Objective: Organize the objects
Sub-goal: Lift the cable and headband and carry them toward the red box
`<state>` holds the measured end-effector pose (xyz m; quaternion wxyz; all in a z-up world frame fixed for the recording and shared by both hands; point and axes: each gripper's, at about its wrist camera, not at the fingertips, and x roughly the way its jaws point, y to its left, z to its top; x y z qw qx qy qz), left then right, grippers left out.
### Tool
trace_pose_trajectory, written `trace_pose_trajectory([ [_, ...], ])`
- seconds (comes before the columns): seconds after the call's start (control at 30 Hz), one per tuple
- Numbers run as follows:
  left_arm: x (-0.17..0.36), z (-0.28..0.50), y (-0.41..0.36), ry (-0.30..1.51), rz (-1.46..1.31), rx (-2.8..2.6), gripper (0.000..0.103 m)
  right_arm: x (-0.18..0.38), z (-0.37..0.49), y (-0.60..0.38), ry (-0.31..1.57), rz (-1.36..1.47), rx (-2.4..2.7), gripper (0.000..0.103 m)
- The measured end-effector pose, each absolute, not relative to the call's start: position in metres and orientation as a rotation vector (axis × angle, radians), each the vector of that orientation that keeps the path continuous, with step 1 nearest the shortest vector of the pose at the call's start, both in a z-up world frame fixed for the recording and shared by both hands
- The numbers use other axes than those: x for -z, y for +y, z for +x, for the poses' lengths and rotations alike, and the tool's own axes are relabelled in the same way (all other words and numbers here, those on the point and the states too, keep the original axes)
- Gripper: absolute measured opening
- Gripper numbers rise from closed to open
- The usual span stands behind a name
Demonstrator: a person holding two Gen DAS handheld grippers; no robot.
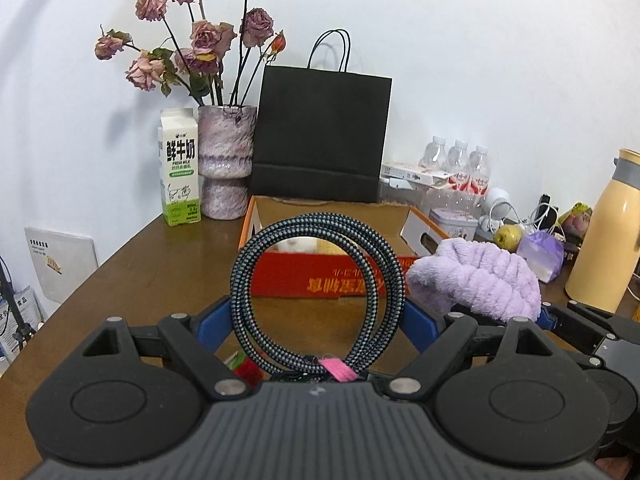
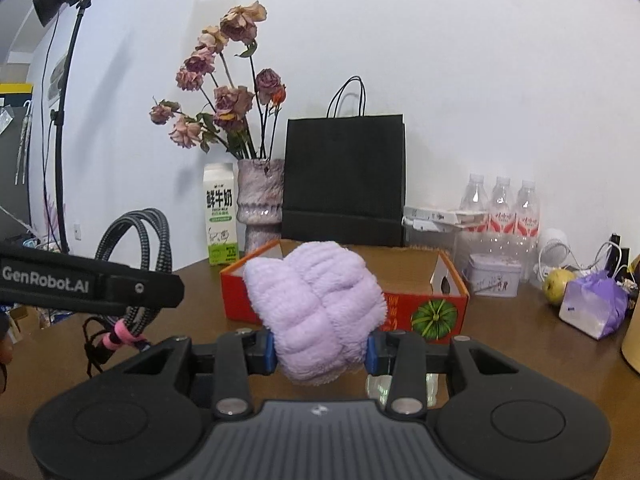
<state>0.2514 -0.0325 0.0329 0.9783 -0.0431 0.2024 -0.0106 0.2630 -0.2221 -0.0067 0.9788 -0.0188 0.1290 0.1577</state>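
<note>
My left gripper [image 1: 316, 320] is shut on a coiled braided cable [image 1: 372, 264], black and grey with a pink tie, held upright above the wooden table [image 1: 152, 264]. The same coiled cable [image 2: 138, 236] shows at the left of the right wrist view. My right gripper [image 2: 320, 350] is shut on a fluffy lilac cloth [image 2: 316, 308], its blue pads pressing both sides. That lilac cloth [image 1: 476, 276] also appears at the right of the left wrist view. Just beyond both stands an open red and orange cardboard box [image 2: 440, 308], seen too as the box [image 1: 304, 276] behind the coil.
Along the wall stand a milk carton [image 1: 179, 168], a vase of dried roses [image 1: 226, 160], a black paper bag [image 1: 320, 136] and water bottles [image 1: 456, 164]. A tin [image 2: 494, 274], an apple [image 2: 558, 284], a purple pouch [image 2: 592, 308] and a yellow flask [image 1: 604, 236] crowd the right. A lamp stand [image 2: 60, 120] rises at left.
</note>
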Motion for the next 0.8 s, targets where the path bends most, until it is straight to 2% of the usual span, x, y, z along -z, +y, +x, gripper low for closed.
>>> trace_pose_trajectory([
  [0.8,-0.057,0.334,-0.045,0.378,-0.150,-0.029,0.088,-0.015,0.340,-0.219,0.214,0.005,-0.284,0.038],
])
